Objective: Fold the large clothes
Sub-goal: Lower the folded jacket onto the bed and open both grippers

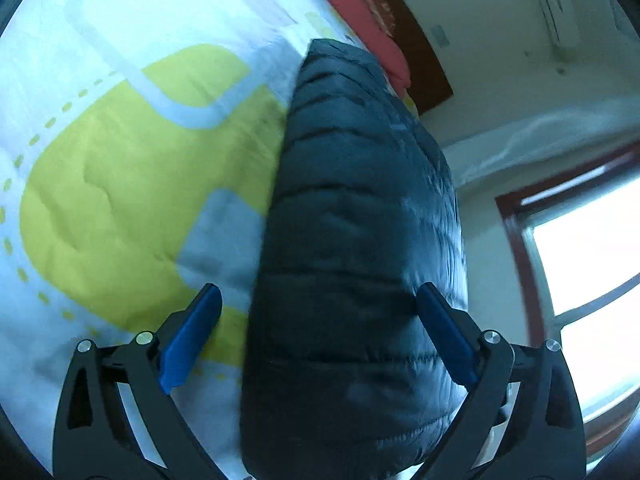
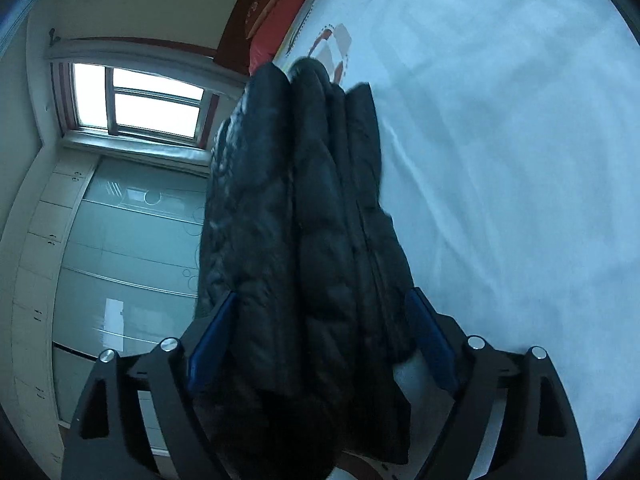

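Between my left hand-held gripper (image 1: 318, 336) fingers: the black puffer jacket (image 1: 360, 240) fills the gap's right part; the left blue pad stands clear of it.
Left of the jacket, left wrist view: open bedspread (image 1: 120, 160), flat, nothing on it; I could pass there.
Upper middle, left wrist view: red pillow (image 1: 360, 20) against the dark headboard (image 1: 420, 52) closes off that end.
Between my right hand-held gripper (image 2: 322, 340) fingers: the folded jacket (image 2: 320, 220) crowds the gap; whether the pads touch it I cannot tell.
Right half, right wrist view: bare white bedspread (image 2: 500, 160), free room.
Left side, right wrist view: wardrobe (image 2: 120, 260) and window (image 2: 152, 100), well apart from the bed.
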`<state>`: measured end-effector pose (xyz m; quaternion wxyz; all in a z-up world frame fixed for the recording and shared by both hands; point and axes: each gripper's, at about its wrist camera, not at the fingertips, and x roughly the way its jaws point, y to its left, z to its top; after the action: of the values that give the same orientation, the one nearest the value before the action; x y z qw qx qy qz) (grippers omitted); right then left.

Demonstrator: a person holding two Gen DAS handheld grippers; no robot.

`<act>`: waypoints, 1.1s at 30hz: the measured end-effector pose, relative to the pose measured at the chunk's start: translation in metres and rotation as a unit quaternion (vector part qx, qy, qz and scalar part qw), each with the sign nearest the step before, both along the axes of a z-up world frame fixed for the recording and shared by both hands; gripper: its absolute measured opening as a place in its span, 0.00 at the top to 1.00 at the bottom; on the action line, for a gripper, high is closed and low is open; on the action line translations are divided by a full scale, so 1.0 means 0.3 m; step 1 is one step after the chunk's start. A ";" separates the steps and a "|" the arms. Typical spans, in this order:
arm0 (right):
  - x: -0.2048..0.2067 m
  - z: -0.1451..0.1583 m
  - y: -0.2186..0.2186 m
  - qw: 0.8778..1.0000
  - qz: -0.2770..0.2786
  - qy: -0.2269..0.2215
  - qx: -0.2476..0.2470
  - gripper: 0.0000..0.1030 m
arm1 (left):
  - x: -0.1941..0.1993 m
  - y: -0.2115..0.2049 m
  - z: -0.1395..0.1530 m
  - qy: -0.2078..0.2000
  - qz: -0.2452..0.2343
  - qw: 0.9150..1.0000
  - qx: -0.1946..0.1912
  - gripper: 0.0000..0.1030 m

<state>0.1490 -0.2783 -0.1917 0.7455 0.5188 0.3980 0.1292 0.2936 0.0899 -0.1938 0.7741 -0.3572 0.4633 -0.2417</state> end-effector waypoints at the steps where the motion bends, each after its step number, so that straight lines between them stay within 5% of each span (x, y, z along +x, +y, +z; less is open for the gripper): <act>1: 0.000 0.001 0.002 1.000 -0.001 0.002 -0.004 0.20 | -0.007 -0.018 -0.005 0.004 -0.007 1.000 -0.007 0.06; 5: 0.013 -0.023 -0.006 0.999 -0.010 0.011 0.030 0.52 | -0.018 -0.050 -0.017 0.016 -0.001 1.000 -0.014 0.24; 8: 0.012 -0.045 -0.018 0.999 -0.016 0.011 0.045 0.59 | -0.021 -0.056 -0.004 0.017 0.006 1.000 -0.014 0.31; 21: -0.129 -0.010 -0.038 0.998 -0.030 0.001 0.054 0.43 | -0.107 -0.026 0.041 0.008 0.029 0.998 0.056 0.12; 30: -0.267 0.020 0.022 0.999 -0.018 0.027 -0.012 0.43 | -0.247 -0.015 0.111 -0.040 0.042 0.983 0.174 0.10; 33: -0.318 0.039 0.026 0.999 -0.029 0.028 -0.032 0.40 | -0.308 -0.003 0.135 -0.058 0.050 0.971 0.227 0.10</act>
<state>0.0536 -0.2706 -0.1801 0.7536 0.5092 0.4079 0.0798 0.2011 0.0891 -0.1532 0.8715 -0.1808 0.4422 -0.1111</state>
